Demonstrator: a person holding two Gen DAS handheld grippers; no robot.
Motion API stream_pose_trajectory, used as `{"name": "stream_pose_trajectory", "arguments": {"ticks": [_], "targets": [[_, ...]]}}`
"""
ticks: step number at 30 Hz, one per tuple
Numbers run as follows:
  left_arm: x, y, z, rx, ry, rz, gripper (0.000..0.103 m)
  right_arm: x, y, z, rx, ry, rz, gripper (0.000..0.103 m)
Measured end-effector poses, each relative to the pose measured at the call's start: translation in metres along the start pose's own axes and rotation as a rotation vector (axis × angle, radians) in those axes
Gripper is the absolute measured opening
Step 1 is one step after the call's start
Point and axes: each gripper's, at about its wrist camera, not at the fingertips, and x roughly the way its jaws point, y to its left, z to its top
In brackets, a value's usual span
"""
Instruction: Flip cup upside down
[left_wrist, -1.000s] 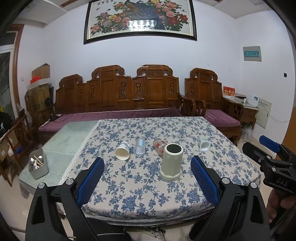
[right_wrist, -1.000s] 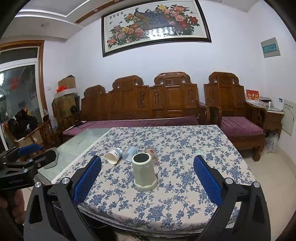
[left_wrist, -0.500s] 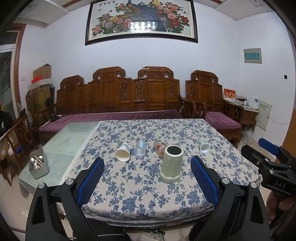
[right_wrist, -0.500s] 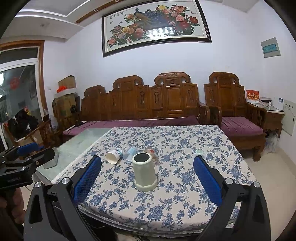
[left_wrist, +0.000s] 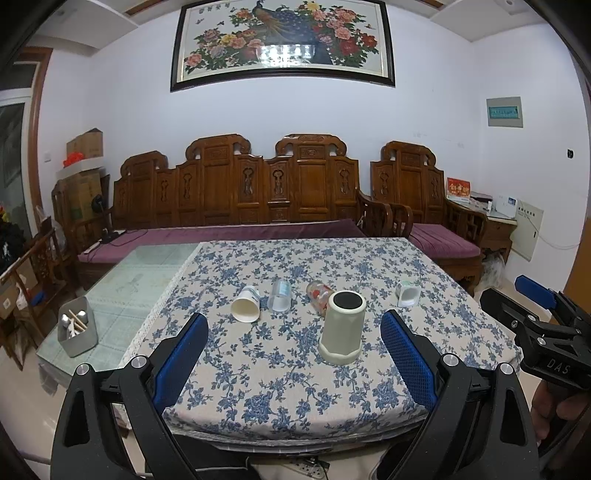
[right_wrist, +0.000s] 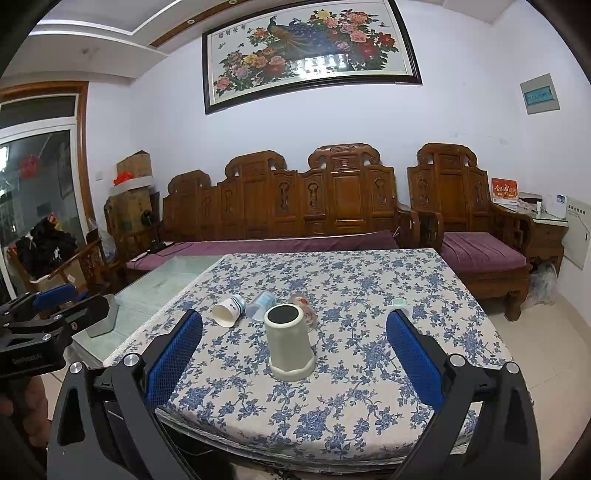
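A tall pale green cup (left_wrist: 342, 328) stands on the flowered tablecloth with its wider end down and a dark top; it also shows in the right wrist view (right_wrist: 289, 342). Behind it lie a white paper cup (left_wrist: 246, 305), a clear plastic cup (left_wrist: 280, 295), a red-patterned glass (left_wrist: 318, 296) and a small white cup (left_wrist: 407, 294), all on their sides. My left gripper (left_wrist: 293, 349) is open and empty, in front of the table's near edge. My right gripper (right_wrist: 293, 354) is open and empty, also short of the table. Each gripper shows at the edge of the other's view.
The table (left_wrist: 280, 391) has a blue-flowered cloth; a glass-topped part (left_wrist: 140, 280) lies left. A grey holder with utensils (left_wrist: 77, 326) stands on the glass at the left. Wooden benches (left_wrist: 258, 192) stand behind the table.
Both views hold almost still. The left view has tilted up very slightly, so the table sits a little lower in it. Nothing on the table has moved.
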Motion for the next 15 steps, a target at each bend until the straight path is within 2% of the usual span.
{"name": "stream_pose_trajectory", "arguments": {"ticks": [15], "targets": [[-0.0015, 0.0009, 0.0009, -0.001, -0.003, 0.001, 0.091, 0.0001, 0.0006, -0.0004, -0.001, -0.001, 0.000, 0.100]]}}
